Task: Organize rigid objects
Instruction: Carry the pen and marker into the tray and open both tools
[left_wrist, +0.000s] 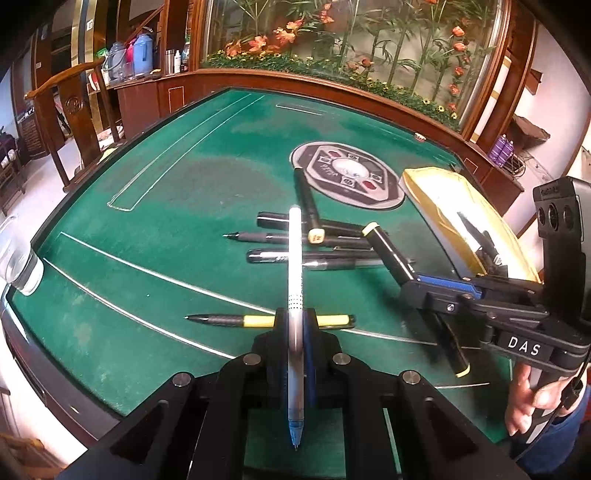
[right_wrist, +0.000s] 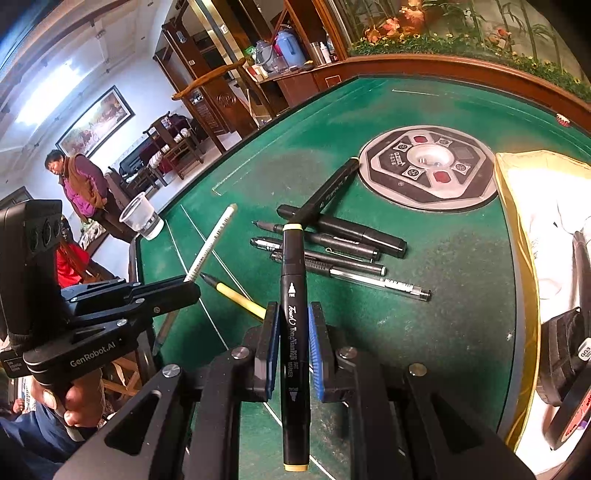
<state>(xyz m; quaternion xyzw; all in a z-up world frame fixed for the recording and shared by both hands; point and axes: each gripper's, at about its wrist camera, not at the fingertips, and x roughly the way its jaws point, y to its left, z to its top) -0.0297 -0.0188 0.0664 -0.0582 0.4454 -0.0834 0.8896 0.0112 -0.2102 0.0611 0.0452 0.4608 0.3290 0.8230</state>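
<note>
The green table (left_wrist: 155, 206) is lying mostly bare toward its far and left edges. A yellow bag (left_wrist: 454, 218) is crowding the right edge. Loose pens (right_wrist: 332, 247) are lying mid-table. The right gripper (right_wrist: 291, 332) is clamping a black marker (right_wrist: 293, 332); the left gripper (left_wrist: 295, 332) is pinching a white pen (left_wrist: 295, 277) above a yellow pen (left_wrist: 258, 320).

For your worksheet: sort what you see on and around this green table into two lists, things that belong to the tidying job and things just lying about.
Part of the job:
- white pen in the left gripper
- black marker in the right gripper
- yellow-barrelled pen
- cluster of dark pens
- yellow-lined box

Just lying about:
- plastic cup
- round centre panel
- wooden chair
</note>
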